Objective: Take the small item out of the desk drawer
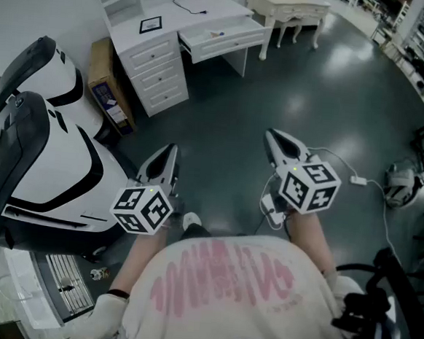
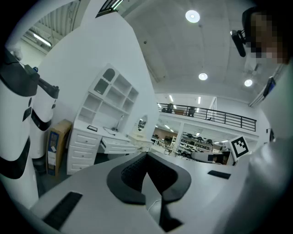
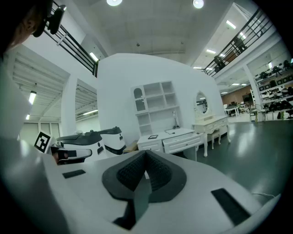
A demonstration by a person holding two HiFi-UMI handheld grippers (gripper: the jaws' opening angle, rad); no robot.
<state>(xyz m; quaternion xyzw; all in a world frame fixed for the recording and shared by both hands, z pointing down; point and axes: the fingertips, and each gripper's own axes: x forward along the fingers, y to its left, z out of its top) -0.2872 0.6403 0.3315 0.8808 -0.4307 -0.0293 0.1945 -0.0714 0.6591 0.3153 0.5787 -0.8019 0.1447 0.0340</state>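
A white desk (image 1: 172, 23) stands far ahead across the dark floor, with its middle drawer (image 1: 226, 40) pulled open. A small thing (image 1: 217, 34) lies in the drawer, too small to make out. My left gripper (image 1: 171, 150) and right gripper (image 1: 271, 135) are held in the air well short of the desk, both pointing toward it. Both are shut with nothing between the jaws. The left gripper view shows the gripper (image 2: 146, 156) and beyond it the desk (image 2: 87, 137) and drawer (image 2: 116, 146). The right gripper view shows the gripper (image 3: 145, 154) and the open drawer (image 3: 183, 142).
A big white and black machine (image 1: 45, 152) stands at my left. A cardboard box (image 1: 105, 83) leans beside the desk's drawer stack. A cream dressing table (image 1: 287, 6) sits right of the desk. A cable with a plug (image 1: 357, 180) lies on the floor at right.
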